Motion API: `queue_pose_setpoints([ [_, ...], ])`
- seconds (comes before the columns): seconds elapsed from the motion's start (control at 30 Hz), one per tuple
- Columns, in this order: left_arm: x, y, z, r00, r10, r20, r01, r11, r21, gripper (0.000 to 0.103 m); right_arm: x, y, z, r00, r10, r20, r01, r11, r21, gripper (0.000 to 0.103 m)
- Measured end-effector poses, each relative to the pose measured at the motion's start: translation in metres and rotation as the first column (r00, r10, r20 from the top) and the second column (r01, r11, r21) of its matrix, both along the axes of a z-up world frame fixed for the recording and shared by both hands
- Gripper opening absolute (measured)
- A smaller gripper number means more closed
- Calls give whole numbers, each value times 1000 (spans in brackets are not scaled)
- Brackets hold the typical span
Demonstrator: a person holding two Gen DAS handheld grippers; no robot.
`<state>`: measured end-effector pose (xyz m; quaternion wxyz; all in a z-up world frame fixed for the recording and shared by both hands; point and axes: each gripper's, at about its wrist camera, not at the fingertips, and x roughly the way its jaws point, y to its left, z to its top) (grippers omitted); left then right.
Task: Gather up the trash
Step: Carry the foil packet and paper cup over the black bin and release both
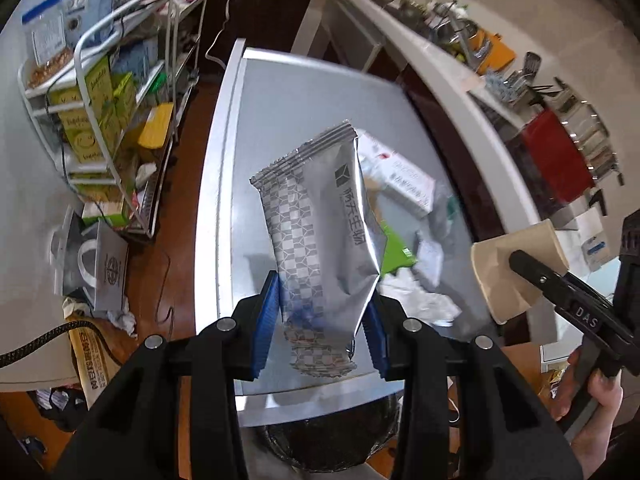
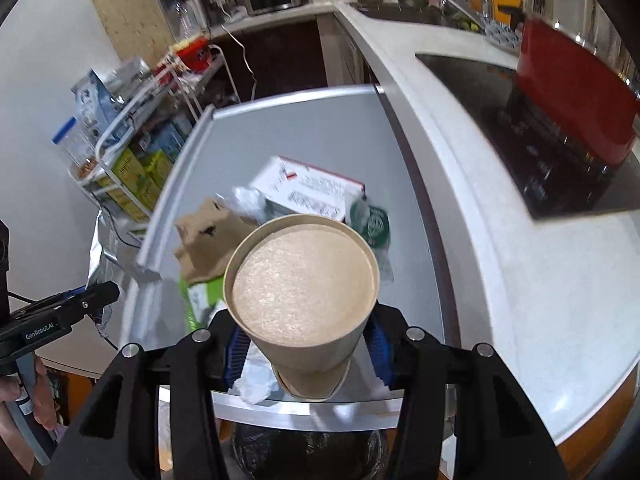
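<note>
My left gripper [image 1: 322,322] is shut on a silver snack wrapper [image 1: 320,224] with a checked pattern, held up above the grey table [image 1: 288,92]. A brown paper cup [image 2: 302,284] sits between the blue pads of my right gripper [image 2: 306,352], which is shut on it; its base faces the camera. The cup [image 1: 516,268] and the right gripper [image 1: 560,292] also show at the right of the left wrist view. On the table lie a white carton [image 2: 304,190], a brown paper scrap [image 2: 208,236], a green packet [image 2: 200,296] and crumpled plastic [image 2: 250,202].
A black-lined bin [image 2: 308,454] sits below the table's near edge. A wire rack [image 1: 100,112] of boxes stands left of the table. A white counter [image 2: 500,260] with a hob and red pot [image 2: 572,100] runs along the right. A hand [image 1: 592,400] holds the right gripper.
</note>
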<state>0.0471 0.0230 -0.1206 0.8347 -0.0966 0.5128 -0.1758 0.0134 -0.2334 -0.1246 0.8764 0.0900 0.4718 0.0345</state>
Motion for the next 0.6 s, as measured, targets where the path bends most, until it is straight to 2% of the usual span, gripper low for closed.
queue_pose_setpoints([
  [0.3,-42,-10,38,989,-126,71,128,992,-22,40,-43,-6,37,996,70,62,-74,995,60,49],
  [0.47,-77,-17,44,971,-226,75,226,974,19,40,-79,-8,40,992,123,30,-126,987,102,49],
  [0.6,-105,-23,32,958,-285,33,284,958,40,40,-104,-3,26,986,164,-29,-161,981,107,49],
])
